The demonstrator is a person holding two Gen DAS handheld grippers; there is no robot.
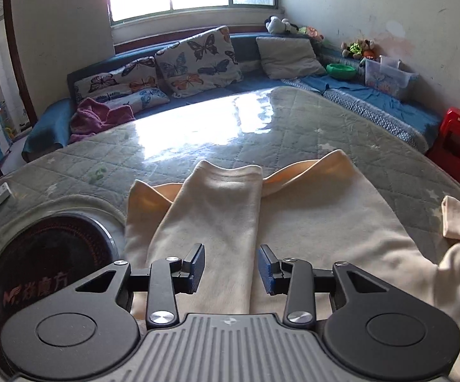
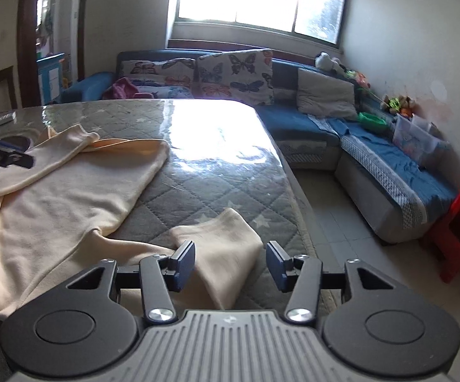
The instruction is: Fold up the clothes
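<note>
A cream long-sleeved garment (image 1: 309, 222) lies spread on the quilted grey table (image 1: 198, 140). One sleeve (image 1: 217, 210) is folded over the body and runs between my left gripper's (image 1: 231, 267) open fingers, which hover just above it. The other sleeve (image 2: 223, 251) lies out to the side near the table's right edge. My right gripper (image 2: 230, 265) is open over this sleeve's cuff, holding nothing. The garment's body also shows in the right wrist view (image 2: 71, 191), with the left gripper's finger (image 2: 4, 156) at the far left.
A round black induction hob (image 1: 48, 270) is set into the table at the left. A blue corner sofa (image 2: 373, 149) with butterfly cushions (image 1: 198, 57) wraps the far side. A red stool (image 2: 459, 232) stands on the floor at right. A purple cloth (image 1: 99, 117) lies on the sofa.
</note>
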